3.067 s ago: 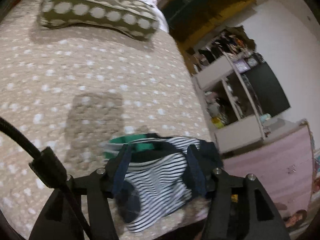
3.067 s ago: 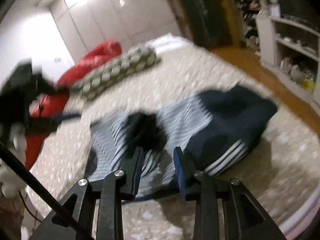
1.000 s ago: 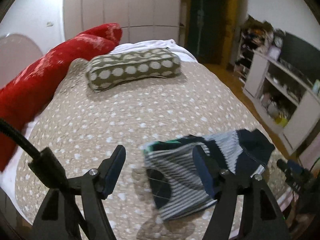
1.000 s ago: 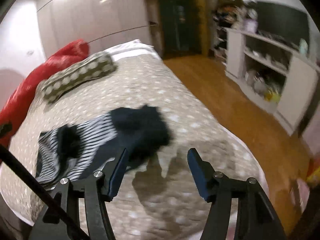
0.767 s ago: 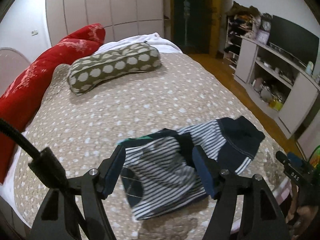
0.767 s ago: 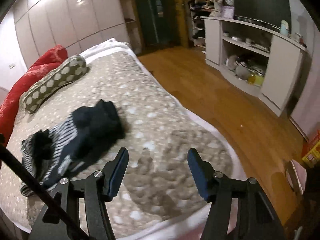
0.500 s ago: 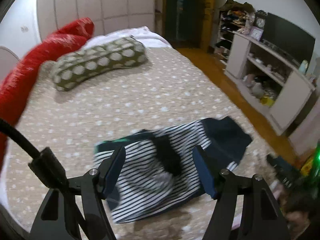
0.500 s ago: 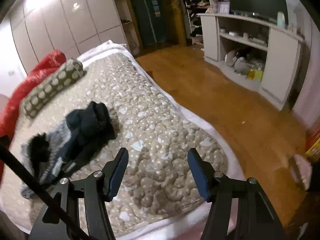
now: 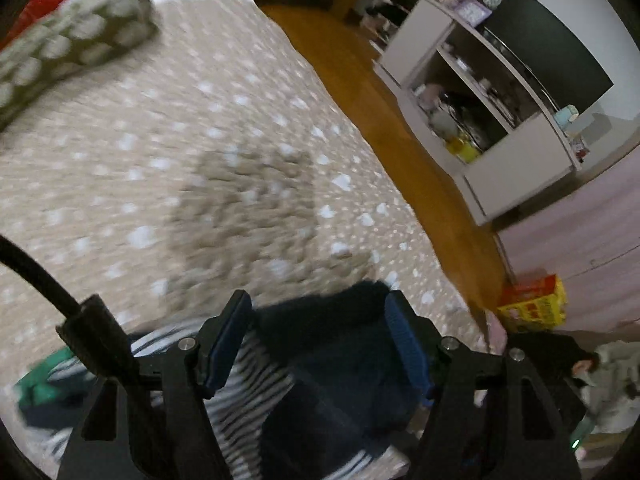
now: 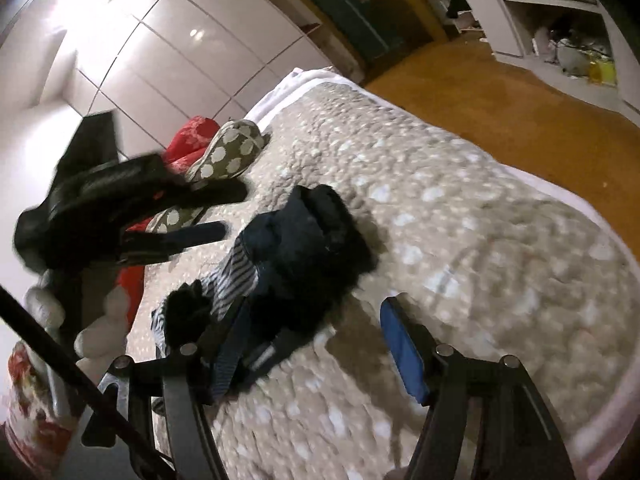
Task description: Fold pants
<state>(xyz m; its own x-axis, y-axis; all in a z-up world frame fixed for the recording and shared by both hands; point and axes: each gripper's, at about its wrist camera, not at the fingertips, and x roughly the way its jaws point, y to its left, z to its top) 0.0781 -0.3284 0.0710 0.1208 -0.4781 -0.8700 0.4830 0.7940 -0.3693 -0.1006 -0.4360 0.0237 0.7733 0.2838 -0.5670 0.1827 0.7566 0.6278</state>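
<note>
Seemingly near done: pants bundled compact on the bedspread, well short of the spotted pillow; left gripper and right gripper both spread, gripping nothing.

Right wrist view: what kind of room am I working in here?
Most likely a bedroom. The pants lie on a bed with a beige spotted quilt, a dotted pillow near its head, tall white wardrobe doors behind, and white shelving across the wooden floor.
</note>
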